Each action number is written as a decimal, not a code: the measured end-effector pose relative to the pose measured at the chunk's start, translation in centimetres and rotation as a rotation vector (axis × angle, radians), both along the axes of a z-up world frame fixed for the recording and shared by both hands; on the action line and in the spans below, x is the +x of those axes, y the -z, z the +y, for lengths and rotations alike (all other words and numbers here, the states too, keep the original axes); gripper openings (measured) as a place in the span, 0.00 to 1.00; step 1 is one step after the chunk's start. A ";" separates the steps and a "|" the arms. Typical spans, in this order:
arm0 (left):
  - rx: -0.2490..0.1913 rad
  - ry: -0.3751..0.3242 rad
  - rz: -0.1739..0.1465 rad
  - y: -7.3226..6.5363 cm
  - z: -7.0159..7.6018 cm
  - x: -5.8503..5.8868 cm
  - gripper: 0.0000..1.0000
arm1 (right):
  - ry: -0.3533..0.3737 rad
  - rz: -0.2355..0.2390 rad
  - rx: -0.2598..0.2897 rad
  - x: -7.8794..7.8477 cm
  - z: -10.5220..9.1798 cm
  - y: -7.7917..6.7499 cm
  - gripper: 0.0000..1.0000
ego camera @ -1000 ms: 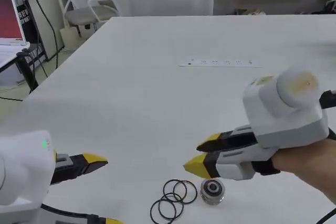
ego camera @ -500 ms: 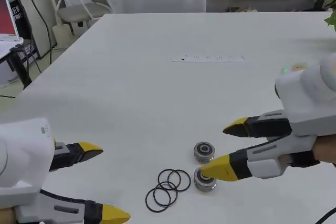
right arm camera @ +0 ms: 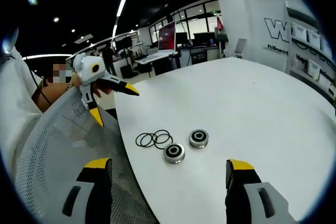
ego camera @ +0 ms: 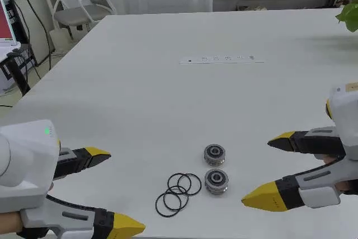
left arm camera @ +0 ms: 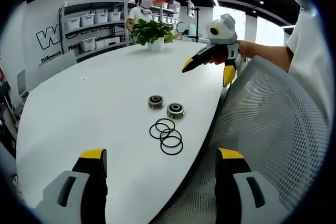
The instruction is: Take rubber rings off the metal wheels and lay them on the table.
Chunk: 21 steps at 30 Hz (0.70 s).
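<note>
Both pairs of jaws are being held wide apart, empty. The right gripper (ego camera: 258, 170) is being drawn back from the wheels (ego camera: 216, 180), which are being left free on the table (ego camera: 168, 99) between its jaws and the left gripper (ego camera: 126, 190). Thin black rings (ego camera: 178, 190) are being seen overlapped just beside the wheels, toward the left jaws. The stripping is being judged nearly done.

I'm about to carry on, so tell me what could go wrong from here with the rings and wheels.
One: the rubber rings lie overlapped near the front edge of the table; a low sweep by the open left tongs might push them off. Two: the two metal wheels sit close together, so the open right tongs closing on one may knock the other away.
</note>
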<state>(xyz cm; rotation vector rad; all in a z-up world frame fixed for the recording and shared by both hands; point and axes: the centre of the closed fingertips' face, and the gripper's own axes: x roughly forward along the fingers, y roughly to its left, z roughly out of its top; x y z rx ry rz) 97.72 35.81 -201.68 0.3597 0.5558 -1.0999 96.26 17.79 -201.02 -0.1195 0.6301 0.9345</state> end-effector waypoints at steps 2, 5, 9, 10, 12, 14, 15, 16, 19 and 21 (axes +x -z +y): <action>-0.002 -0.001 0.001 0.0 0.0 0.0 0.84 | 0.023 0.010 0.011 -0.2 -0.5 0.5 0.93; -0.014 -0.005 0.003 -0.1 0.0 0.0 0.85 | 0.052 0.024 0.005 -0.5 -1.3 1.4 0.95; -0.017 -0.006 0.008 -0.1 0.0 -0.1 0.85 | 0.087 0.041 -0.001 -1.1 -2.1 2.3 0.98; -0.017 -0.008 0.009 -0.1 0.0 -0.1 0.85 | 0.092 0.045 0.000 -1.1 -2.2 2.3 0.99; -0.019 -0.010 0.011 -0.1 0.0 -0.1 0.85 | 0.115 0.052 -0.007 -1.2 -2.5 2.6 0.99; -0.022 -0.011 0.011 -0.1 0.0 -0.1 0.85 | 0.126 0.053 -0.014 -1.3 -2.7 2.8 0.99; -0.022 -0.013 0.012 -0.1 0.1 -0.1 0.85 | 0.132 0.054 -0.015 -1.3 -2.8 2.8 0.99; -0.020 -0.014 0.011 -0.1 0.1 -0.1 0.85 | 0.136 0.055 -0.015 -1.4 -2.8 2.8 0.99; -0.007 -0.018 0.007 0.0 0.3 0.0 0.85 | 0.150 0.059 -0.013 -1.5 -2.8 2.8 0.99; -0.005 -0.015 0.009 0.0 0.3 -0.1 0.85 | 0.152 0.069 -0.021 -1.7 -2.7 3.1 0.99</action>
